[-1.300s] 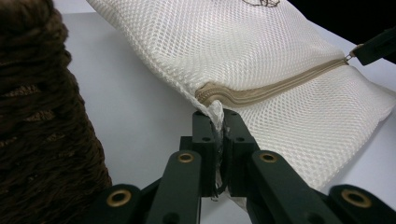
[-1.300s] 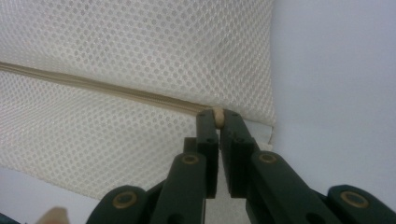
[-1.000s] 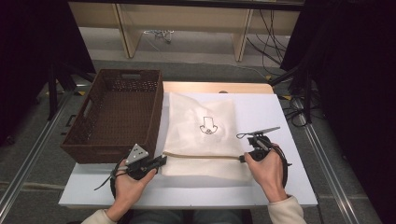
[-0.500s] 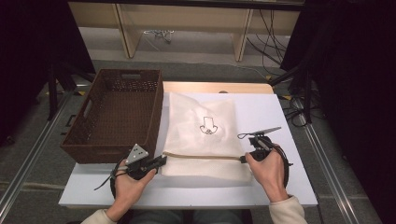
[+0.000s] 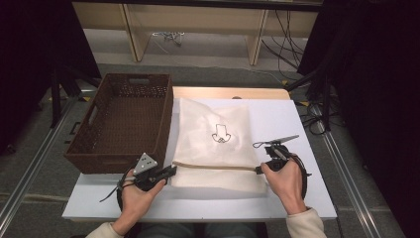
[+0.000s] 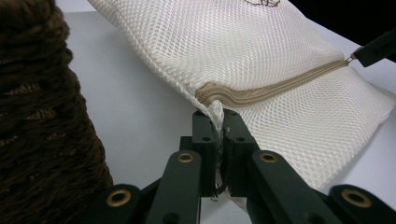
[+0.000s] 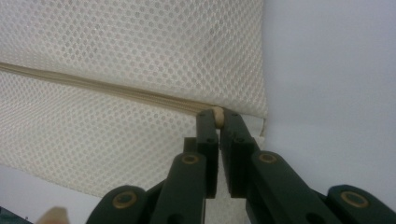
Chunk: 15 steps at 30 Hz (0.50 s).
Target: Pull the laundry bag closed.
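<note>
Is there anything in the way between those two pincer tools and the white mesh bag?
No. Both already grip the mesh bag: the left gripper pinches its corner by the zipper, and the right gripper is shut on the zipper pull.

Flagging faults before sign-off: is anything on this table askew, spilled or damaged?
Nothing stands out. The mesh bag lies flat beside the basket, zipper closed, left gripper pinching its corner, right gripper on the pull.

Mesh bag right of basket
</note>
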Available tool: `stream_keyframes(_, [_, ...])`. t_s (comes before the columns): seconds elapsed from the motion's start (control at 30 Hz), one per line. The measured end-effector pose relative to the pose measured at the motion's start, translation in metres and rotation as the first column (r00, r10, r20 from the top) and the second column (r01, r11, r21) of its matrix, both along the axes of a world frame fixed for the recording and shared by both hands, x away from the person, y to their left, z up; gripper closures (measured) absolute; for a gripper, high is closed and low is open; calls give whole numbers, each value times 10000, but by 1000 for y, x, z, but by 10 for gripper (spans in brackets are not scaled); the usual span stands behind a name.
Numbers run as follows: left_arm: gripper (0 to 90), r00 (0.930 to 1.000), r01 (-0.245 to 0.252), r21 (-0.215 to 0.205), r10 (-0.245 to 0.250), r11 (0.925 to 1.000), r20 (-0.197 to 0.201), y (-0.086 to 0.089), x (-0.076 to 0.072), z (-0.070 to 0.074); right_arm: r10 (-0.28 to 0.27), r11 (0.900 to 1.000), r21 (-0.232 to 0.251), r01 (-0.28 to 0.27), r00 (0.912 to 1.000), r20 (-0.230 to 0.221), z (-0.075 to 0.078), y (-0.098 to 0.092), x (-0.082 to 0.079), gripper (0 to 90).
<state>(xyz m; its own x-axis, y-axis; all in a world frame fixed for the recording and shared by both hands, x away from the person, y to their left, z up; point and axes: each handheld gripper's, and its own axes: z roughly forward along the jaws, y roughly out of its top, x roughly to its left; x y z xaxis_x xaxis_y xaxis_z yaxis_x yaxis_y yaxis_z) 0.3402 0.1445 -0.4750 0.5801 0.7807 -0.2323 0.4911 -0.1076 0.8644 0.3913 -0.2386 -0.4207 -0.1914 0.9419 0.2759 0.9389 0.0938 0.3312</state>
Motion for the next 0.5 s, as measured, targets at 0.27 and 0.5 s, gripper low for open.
stream_keyframes(0.27, [852,10000,-22,0,22,10000,-5,0,0,0,-139,9999,-30,139,9998,-158,0,0,0,876])
stream_keyframes(0.5, [852,10000,30,-30,-30,10000,-13,0,0,-1,-284,9996,55,286,9991,-329,-3,-3,1,876])
